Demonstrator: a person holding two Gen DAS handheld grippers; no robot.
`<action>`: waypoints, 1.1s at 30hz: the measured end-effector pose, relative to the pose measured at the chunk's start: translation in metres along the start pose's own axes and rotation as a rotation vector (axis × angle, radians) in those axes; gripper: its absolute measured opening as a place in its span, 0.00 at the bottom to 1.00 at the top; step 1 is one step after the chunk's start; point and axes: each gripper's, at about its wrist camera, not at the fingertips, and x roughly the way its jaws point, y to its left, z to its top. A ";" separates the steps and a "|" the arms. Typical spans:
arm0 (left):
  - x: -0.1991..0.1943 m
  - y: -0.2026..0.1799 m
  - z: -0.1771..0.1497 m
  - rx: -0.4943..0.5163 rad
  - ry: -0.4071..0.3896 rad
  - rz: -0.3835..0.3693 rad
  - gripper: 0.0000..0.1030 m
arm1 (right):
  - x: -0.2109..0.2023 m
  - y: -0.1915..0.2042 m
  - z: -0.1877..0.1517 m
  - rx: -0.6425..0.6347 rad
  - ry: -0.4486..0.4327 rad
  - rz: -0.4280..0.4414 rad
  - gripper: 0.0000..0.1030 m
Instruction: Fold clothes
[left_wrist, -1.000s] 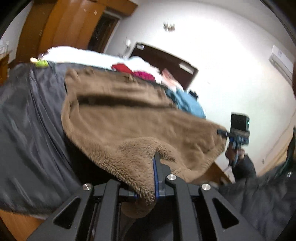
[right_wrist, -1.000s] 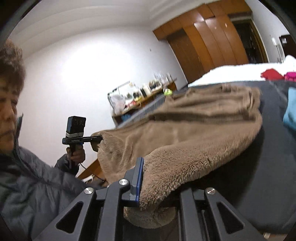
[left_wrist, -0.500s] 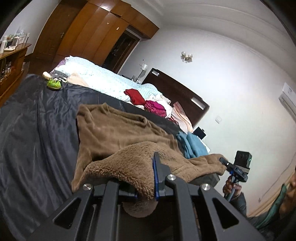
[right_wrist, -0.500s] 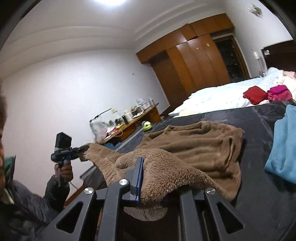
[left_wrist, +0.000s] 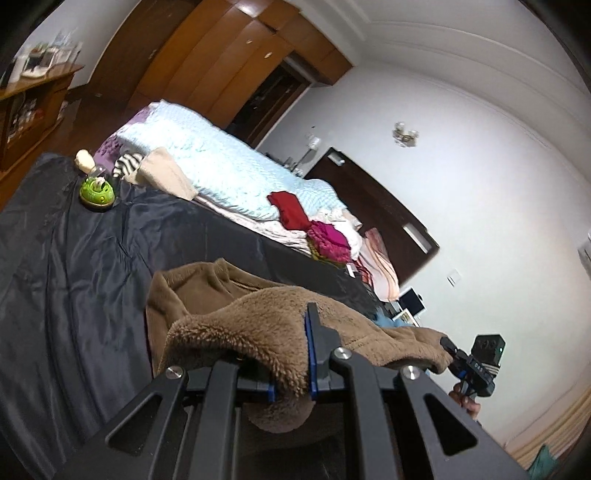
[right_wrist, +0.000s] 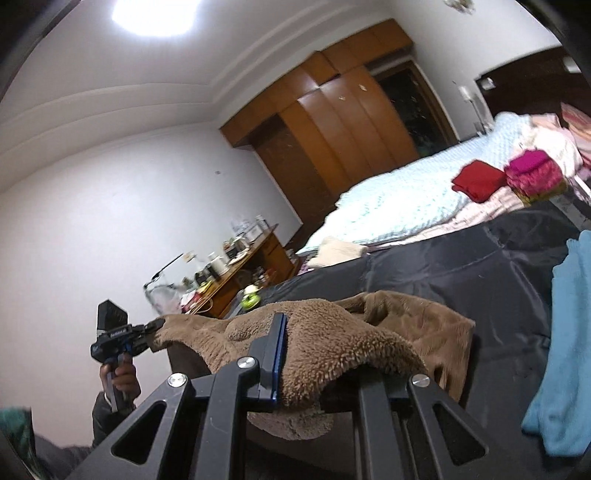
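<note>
A brown fleece garment (left_wrist: 236, 325) lies partly on the dark bedcover (left_wrist: 74, 280), its near edge lifted and folded forward over its far half. My left gripper (left_wrist: 291, 373) is shut on one corner of that edge. My right gripper (right_wrist: 295, 373) is shut on the other corner, with fleece (right_wrist: 332, 347) draped over its right finger. Each gripper shows in the other's view: the right gripper (left_wrist: 448, 345) at far right, the left gripper (right_wrist: 155, 326) at far left, both pinching the garment.
A blue garment (right_wrist: 565, 332) lies on the cover to the right. A green toy (left_wrist: 96, 192) sits at the cover's far left corner. Red (left_wrist: 290, 210) and pink (left_wrist: 328, 242) folded clothes lie on the pale blue bed beyond. A cluttered wooden desk (right_wrist: 236, 266) stands by the wall.
Both grippers have carried the garment's near edge up and forward toward its far edge, so the spread fleece is now doubled over. The cameras have tilted up, showing more of the room.
</note>
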 end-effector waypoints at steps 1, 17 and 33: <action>0.009 0.006 0.006 -0.017 0.008 0.007 0.13 | 0.011 -0.006 0.005 0.021 0.006 -0.012 0.15; 0.164 0.121 0.008 -0.254 0.233 0.177 0.13 | 0.148 -0.115 -0.007 0.262 0.222 -0.227 0.15; 0.172 0.141 0.016 -0.446 0.292 0.080 0.20 | 0.141 -0.126 0.007 0.410 0.145 0.011 0.72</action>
